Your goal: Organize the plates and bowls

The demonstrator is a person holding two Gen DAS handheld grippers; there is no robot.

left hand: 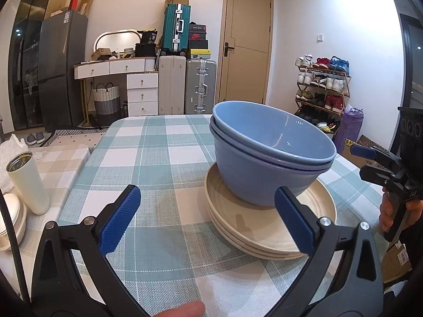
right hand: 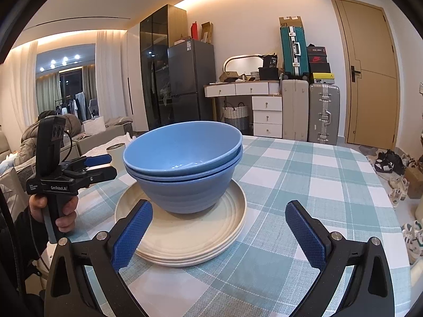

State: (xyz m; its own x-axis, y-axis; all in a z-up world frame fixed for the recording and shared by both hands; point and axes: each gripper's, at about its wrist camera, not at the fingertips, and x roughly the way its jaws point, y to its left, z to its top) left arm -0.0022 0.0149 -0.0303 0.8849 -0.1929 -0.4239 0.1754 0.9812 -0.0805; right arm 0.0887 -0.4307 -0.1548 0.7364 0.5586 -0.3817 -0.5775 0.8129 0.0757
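We see two nested blue bowls (right hand: pixel 185 163) atop stacked cream plates (right hand: pixel 185 235) on the checked tablecloth (right hand: pixel 304 185), our left gripper (left hand: pixel 206 216) and right gripper (right hand: pixel 219 232) both spread apart, empty.

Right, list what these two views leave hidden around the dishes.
- Lower blue bowl: its inside, covered by the nested upper blue bowl, both views.
- Stacked cream plates: exact count unclear; edges blur together, and the left gripper fingers cover part in the left wrist view.
- White cylindrical cup: contents too dark to tell.
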